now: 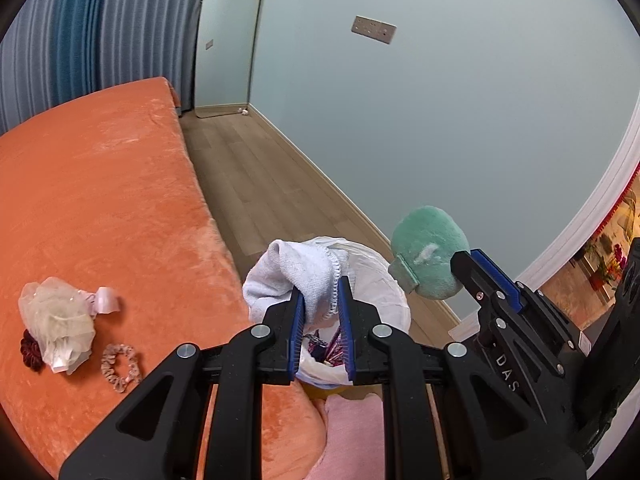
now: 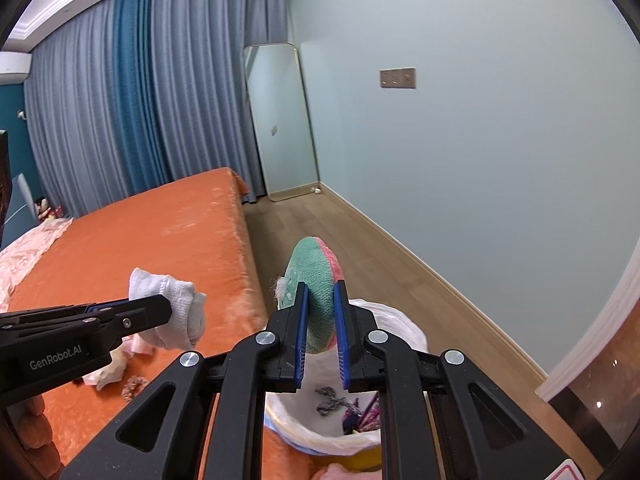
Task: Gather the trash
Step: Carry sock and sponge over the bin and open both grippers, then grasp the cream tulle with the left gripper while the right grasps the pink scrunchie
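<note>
Left gripper point(image 1: 323, 308) clamps white sock point(image 1: 292, 276), right gripper point(image 2: 321, 312) clamps green-pink sock point(image 2: 316, 280), both above lined bin point(image 2: 400, 324) bottom centre. Risk: sock snags rim, falls on orange bed point(image 1: 100, 200).

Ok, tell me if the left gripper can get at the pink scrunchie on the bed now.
Probably not yet: the left gripper is shut on a white sock over the bin. The scrunchie lies uncovered on the orange bedspread.

Open floor point(image 2: 320, 240) beyond the lined bin point(image 2: 404, 320) — bed point(image 1: 100, 200) edge close on one side, wall point(image 2: 480, 160) well clear on the other.
</note>
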`<state>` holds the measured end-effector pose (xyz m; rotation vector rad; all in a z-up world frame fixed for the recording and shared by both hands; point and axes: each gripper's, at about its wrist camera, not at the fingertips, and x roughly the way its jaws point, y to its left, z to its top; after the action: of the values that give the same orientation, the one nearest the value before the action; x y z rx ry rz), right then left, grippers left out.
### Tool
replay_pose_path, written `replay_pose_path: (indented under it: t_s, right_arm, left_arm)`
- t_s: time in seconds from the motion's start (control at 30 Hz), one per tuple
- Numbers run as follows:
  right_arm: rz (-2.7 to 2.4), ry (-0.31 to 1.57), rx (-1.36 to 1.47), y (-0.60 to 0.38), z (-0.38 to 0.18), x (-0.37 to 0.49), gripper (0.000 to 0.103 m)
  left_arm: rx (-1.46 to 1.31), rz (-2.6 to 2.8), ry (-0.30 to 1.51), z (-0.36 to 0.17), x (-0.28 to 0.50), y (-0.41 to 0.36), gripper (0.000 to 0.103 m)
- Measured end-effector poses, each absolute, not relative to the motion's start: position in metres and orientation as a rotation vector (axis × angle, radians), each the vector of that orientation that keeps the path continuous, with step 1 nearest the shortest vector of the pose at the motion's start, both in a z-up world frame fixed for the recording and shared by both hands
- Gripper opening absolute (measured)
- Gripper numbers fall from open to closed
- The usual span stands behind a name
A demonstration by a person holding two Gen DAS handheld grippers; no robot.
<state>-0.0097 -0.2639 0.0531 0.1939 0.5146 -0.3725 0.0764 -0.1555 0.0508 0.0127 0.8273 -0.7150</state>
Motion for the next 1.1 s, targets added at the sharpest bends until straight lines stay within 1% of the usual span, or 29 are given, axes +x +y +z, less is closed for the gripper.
replay_pose_path:
  t_s: [0.4, 0.63, 0.7, 0.73, 0.77, 0.87, 1.1]
  right_arm:
    - [-0.44, 0.561, 0.247, -0.293, 0.027, -0.027, 0.013]
    - [-0.454, 0.602, 0.274, -0.312, 0.011, -0.007, 0.012]
    - [-0.435, 0.621, 0.285, -0.312, 0.005, 0.005, 0.012]
    - [-0.41, 0.634, 0.301, -0.312, 0.0, 0.009, 0.012]
    - [-0.378, 0.646, 0.316, -0.31, -0.003, 0.017, 0.012]
    - [-0.358, 0.643, 0.321, -0.306, -0.003, 0.025, 0.012]
    - [-0.401, 0.644, 0.307, -0.313, 0.003, 0.01, 0.014]
  left_arm:
    - [0.033, -0.809, 0.88, 0.028, 0.084, -0.203, 0.016]
    - [0.032, -0.82, 0.912, 0.01, 0.094, -0.22, 0.018]
    - [0.018, -0.806, 0.915, 0.007, 0.1, -0.222, 0.027]
    - [0.007, -0.786, 0.917, 0.006, 0.105, -0.221, 0.039]
    - [-0.011, -0.765, 0.917, 0.005, 0.109, -0.219, 0.043]
    - [-0.03, -0.73, 0.921, 0.004, 0.114, -0.213, 0.049]
    - [0.001, -0.696, 0.891, 0.006, 0.111, -0.197, 0.05]
